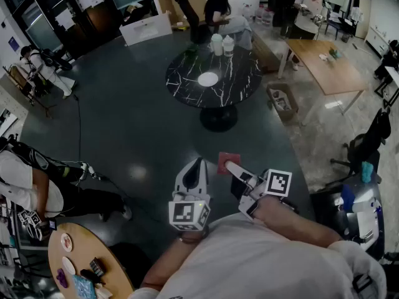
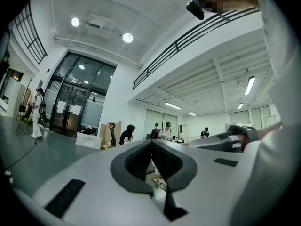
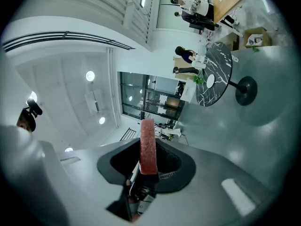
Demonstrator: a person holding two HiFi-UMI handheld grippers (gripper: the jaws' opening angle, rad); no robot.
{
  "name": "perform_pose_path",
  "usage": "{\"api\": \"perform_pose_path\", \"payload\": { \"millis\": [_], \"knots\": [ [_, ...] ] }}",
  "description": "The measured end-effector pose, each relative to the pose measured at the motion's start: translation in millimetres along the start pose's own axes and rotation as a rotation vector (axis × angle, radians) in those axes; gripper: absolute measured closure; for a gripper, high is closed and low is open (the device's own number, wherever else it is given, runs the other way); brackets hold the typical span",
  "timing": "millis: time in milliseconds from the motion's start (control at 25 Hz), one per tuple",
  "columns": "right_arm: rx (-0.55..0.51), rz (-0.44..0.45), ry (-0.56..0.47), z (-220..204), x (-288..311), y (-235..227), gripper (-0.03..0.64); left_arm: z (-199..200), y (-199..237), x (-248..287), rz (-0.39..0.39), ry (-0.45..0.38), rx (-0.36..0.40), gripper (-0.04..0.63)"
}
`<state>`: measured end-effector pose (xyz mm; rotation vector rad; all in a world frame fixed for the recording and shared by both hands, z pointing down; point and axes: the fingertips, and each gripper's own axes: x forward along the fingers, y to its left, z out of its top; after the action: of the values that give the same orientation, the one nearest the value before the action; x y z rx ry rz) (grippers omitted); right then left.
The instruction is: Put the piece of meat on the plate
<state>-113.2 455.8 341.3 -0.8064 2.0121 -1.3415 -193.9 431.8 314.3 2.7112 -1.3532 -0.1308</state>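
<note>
The grey left gripper (image 2: 151, 147) with dark ribbed pads has its jaws pressed together at the tips, with nothing between them. Beyond it to the left stand tall dark-framed glass doors (image 2: 77, 109) and a person in white (image 2: 36, 108). Straight beyond it, several people (image 2: 162, 132) stand far off.

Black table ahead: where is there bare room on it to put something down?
The table is bare left and right of the plate and between it and the near rim. The far rim is crowded: two white containers and a green thing. The plate itself is empty.
</note>
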Motion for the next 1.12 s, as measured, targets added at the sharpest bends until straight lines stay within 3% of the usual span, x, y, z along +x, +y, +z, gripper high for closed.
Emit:
{"api": "perform_pose_path", "payload": {
  "millis": [600,1120],
  "knots": [
    [0.012,-0.022,0.003,20,-4,-18,0.526,-13,-3,19,0.013,0.021,0.001,0.588],
    [0.035,-0.038,0.039,93,6,-57,0.526,-28,-4,97,0.036,0.031,-0.018,0.588]
  ]
}}
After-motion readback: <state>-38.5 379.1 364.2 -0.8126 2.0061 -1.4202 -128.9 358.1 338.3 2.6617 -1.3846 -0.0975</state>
